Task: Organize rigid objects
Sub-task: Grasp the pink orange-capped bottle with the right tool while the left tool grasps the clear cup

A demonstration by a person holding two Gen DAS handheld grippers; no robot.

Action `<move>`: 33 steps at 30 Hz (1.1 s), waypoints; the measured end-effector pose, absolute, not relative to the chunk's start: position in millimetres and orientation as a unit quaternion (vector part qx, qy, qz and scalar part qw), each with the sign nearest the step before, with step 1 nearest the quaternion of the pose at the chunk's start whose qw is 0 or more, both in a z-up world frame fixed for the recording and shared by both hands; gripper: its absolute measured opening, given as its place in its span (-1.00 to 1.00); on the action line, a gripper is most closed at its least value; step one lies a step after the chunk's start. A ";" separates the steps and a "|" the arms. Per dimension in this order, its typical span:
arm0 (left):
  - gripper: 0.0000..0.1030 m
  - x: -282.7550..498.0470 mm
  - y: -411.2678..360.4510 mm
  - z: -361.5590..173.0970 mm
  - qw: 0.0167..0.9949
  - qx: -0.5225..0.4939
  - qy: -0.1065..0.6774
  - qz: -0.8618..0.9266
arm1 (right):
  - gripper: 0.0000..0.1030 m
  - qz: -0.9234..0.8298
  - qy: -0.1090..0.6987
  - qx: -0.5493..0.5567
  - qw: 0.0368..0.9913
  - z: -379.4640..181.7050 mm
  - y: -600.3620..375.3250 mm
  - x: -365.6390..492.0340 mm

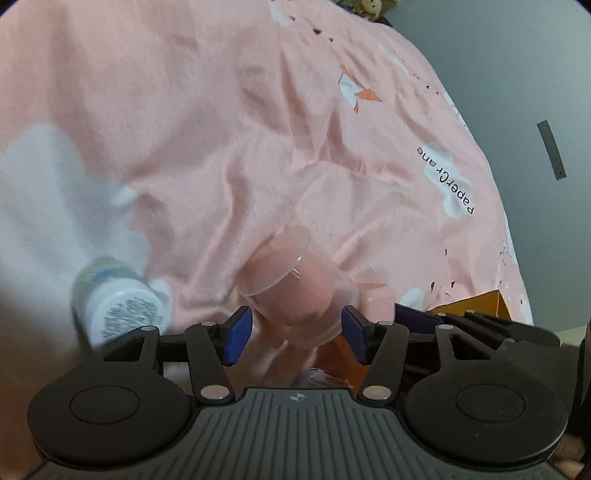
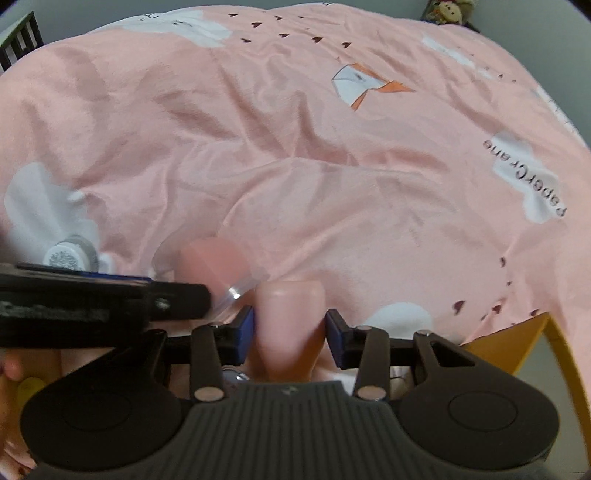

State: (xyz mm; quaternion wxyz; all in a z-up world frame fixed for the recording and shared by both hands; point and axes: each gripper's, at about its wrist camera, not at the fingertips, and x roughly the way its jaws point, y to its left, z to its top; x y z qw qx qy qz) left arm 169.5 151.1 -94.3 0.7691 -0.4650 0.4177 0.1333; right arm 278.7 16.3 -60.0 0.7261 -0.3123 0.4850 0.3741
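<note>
My left gripper (image 1: 295,328) is shut on a clear plastic cup (image 1: 295,284) that lies tilted between its blue pads, rim pointing up-left. In the right wrist view the same cup (image 2: 218,266) shows just beyond the left gripper's black finger (image 2: 110,295). My right gripper (image 2: 290,328) is shut on a second clear cup (image 2: 290,317), held upright-ish between its pads. A white bottle with a printed label (image 1: 118,299) lies on the pink bedsheet at lower left; it also shows in the right wrist view (image 2: 70,254).
A wrinkled pink bedsheet (image 1: 221,129) with white clouds and "PaperCrane" print covers the bed. A yellow-orange box (image 1: 491,302) sits at the bed's right edge, also in the right wrist view (image 2: 517,343). Grey wall beyond. A plush toy (image 2: 447,11) sits at the far end.
</note>
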 end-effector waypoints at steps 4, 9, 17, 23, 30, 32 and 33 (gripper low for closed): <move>0.37 178.2 147.6 -98.6 0.757 -0.485 0.409 0.157 | -0.20 0.376 0.486 -0.323 0.720 -67.2 14.7 277.8; 0.54 190.1 143.1 -101.2 0.740 -0.500 0.400 0.207 | -0.20 0.376 0.493 -0.317 0.718 -72.3 13.0 282.6; 0.59 203.6 149.9 -115.2 0.737 -0.506 0.397 0.206 | -0.19 0.375 0.497 -0.319 0.714 -78.0 14.8 285.5; 0.50 204.8 154.7 -113.2 0.742 -0.498 0.408 0.187 | -0.19 0.373 0.502 -0.321 0.711 -80.9 17.4 286.0; 0.48 196.0 153.1 -102.1 0.756 -0.479 0.413 0.170 | -0.20 0.368 0.496 -0.314 0.721 -73.1 12.2 281.3; 0.48 191.8 151.8 -96.9 0.760 -0.474 0.412 0.166 | -0.20 0.366 0.495 -0.310 0.724 -70.2 10.0 279.8; 0.48 189.4 151.4 -93.2 0.764 -0.470 0.411 0.164 | -0.20 0.366 0.494 -0.310 0.725 -68.7 9.1 278.5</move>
